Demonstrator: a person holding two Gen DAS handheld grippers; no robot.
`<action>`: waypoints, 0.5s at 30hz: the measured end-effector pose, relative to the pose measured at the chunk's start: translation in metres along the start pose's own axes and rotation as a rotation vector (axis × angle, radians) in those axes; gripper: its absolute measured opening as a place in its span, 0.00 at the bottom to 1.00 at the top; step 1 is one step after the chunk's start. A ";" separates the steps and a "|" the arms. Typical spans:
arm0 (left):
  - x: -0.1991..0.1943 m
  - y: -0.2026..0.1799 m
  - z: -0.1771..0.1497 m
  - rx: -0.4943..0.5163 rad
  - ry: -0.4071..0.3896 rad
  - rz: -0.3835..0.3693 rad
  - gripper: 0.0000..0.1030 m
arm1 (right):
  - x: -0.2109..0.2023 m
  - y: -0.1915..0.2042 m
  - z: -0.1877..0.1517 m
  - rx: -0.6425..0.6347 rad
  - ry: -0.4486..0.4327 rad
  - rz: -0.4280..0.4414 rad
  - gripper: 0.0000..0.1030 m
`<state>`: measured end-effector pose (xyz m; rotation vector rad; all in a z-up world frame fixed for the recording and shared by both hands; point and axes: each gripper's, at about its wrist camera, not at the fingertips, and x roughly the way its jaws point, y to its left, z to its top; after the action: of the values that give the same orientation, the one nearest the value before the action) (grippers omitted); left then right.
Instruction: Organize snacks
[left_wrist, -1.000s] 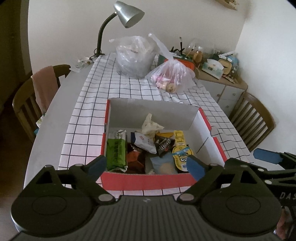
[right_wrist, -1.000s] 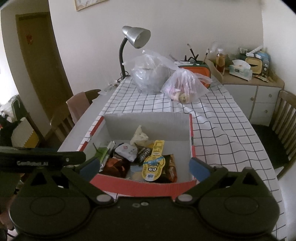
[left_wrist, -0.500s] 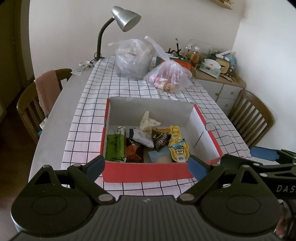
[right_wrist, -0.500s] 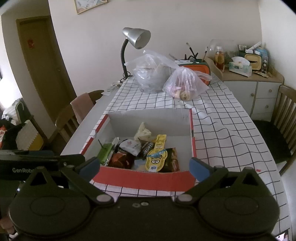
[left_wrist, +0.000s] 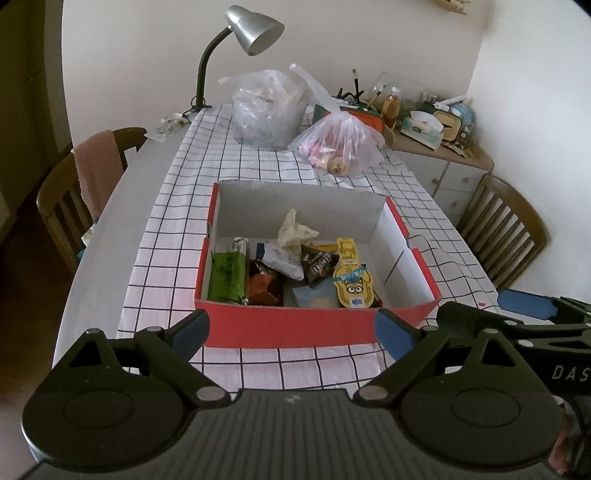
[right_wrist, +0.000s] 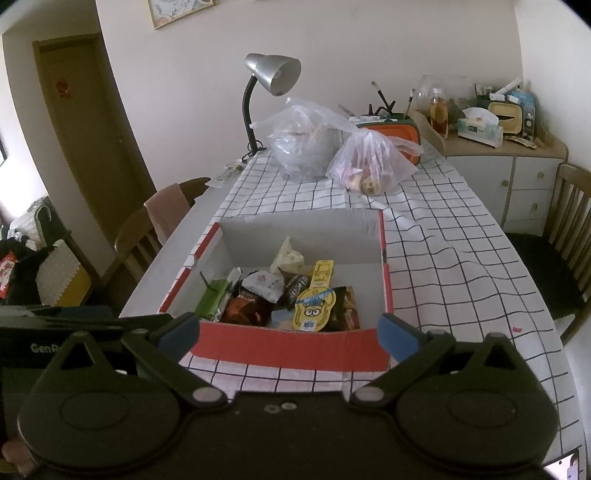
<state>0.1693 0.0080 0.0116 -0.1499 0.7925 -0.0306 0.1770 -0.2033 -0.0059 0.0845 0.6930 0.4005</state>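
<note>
A red cardboard box (left_wrist: 291, 328) (right_wrist: 288, 345) with white inner walls stands on the checked tablecloth. Inside lie several snacks: a green packet (left_wrist: 227, 271) (right_wrist: 210, 302), a yellow cartoon-face packet (left_wrist: 351, 288) (right_wrist: 314, 306), a dark chocolate packet (left_wrist: 317, 264) and a white wrapper (left_wrist: 295, 230). My left gripper (left_wrist: 291, 330) is open and empty, held back from the box's near wall. Likewise open and empty, my right gripper (right_wrist: 288, 332) hovers before the same wall. At the right edge of the left wrist view the right gripper (left_wrist: 528, 306) shows from the side.
Two clear plastic bags (left_wrist: 269, 107) (left_wrist: 340, 147) with goods sit at the table's far end beside a silver desk lamp (left_wrist: 251, 26). Wooden chairs (left_wrist: 70, 199) (left_wrist: 506, 229) flank the table. A cabinet (right_wrist: 509, 173) with clutter stands at the back right.
Both grippers have drawn back and risen from the box, so it looks smaller and farther away. Both stay open. The snacks in the box have not moved.
</note>
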 end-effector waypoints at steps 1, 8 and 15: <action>0.000 0.000 0.000 -0.001 0.001 0.002 0.94 | 0.000 0.000 0.000 0.001 0.001 0.000 1.00; -0.001 0.000 -0.001 -0.006 -0.002 0.002 0.94 | 0.000 -0.002 -0.001 0.006 0.001 0.001 1.00; 0.000 -0.001 0.000 -0.014 0.002 0.005 0.94 | 0.001 -0.003 -0.002 0.011 0.005 0.003 1.00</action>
<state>0.1695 0.0068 0.0115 -0.1611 0.7951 -0.0210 0.1779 -0.2061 -0.0086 0.0953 0.7000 0.3997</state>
